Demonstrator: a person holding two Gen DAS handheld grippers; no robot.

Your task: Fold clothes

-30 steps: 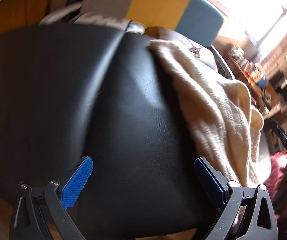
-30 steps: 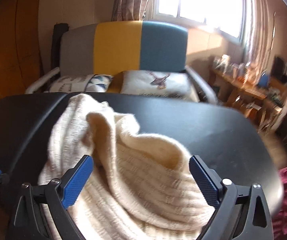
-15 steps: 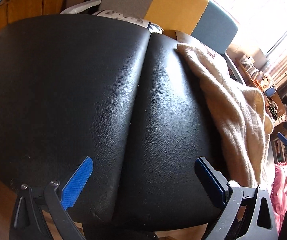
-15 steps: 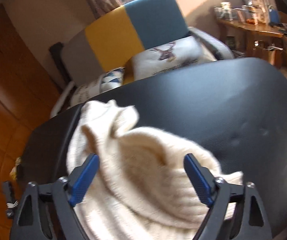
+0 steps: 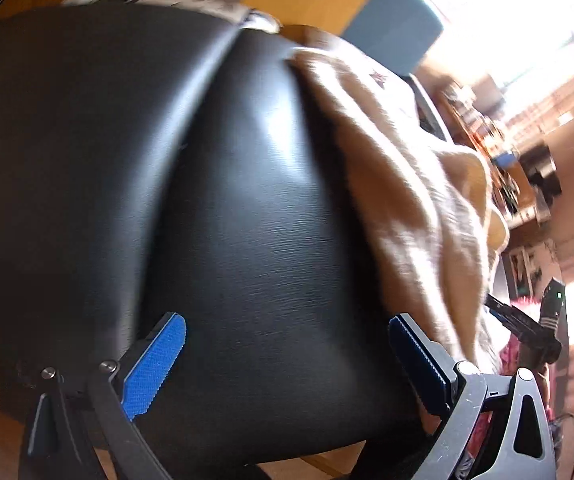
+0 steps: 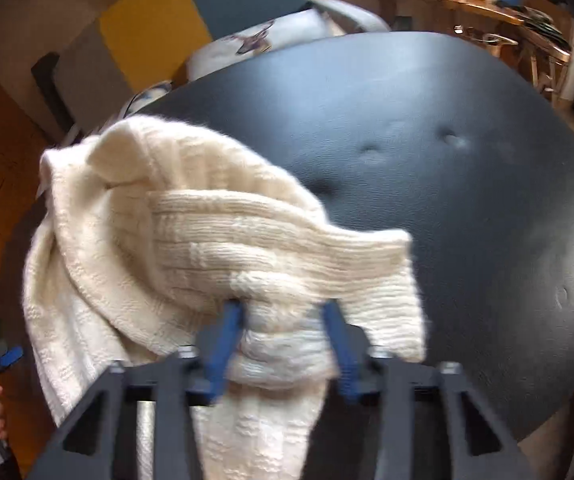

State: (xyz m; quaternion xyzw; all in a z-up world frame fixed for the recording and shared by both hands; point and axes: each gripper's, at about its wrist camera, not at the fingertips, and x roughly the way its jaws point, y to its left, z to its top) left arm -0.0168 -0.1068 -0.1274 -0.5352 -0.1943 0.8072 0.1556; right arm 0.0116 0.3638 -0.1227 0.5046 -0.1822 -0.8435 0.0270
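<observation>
Cream sweater bunched in the right gripper; left gripper spread over black table; cushions behind.

Cream cable-knit sweater bunched in thick folds, heaped toward eight o'clock on a black padded surface

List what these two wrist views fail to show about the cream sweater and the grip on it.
- Right wrist view: the right gripper has its jaws closing on the cream sweater; the knit bunches over their tips, so how much is pinched is hidden.
- Right wrist view: the sweater's lower part runs off the bottom edge behind the gripper frame.
- Left wrist view: motion blur smears the sweater; sleeves and collar cannot be told.
- Left wrist view: the black table hides what lies beneath.
</observation>
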